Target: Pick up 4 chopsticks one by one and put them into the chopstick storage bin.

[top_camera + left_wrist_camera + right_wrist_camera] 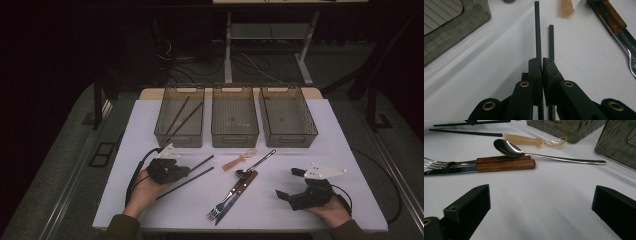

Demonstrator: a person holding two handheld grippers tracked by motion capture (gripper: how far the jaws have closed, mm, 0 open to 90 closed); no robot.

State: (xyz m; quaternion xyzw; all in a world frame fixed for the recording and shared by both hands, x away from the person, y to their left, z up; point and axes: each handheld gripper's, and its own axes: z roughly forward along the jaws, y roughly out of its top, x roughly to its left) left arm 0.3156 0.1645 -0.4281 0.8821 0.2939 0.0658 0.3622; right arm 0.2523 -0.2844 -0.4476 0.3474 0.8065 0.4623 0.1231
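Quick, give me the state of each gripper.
Left gripper: shut on one black chopstick.
Right gripper: open, holding nothing.

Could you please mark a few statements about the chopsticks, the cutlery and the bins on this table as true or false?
1. The left gripper is shut on one black chopstick. True.
2. The right gripper holds the metal spoon. False: its jaws stand open over bare tablecloth.
3. The leftmost grey plastic bin already holds two dark chopsticks. True.
4. The wooden-handled knife lies in the middle bin. False: it lies on the table beside the wooden-handled fork.
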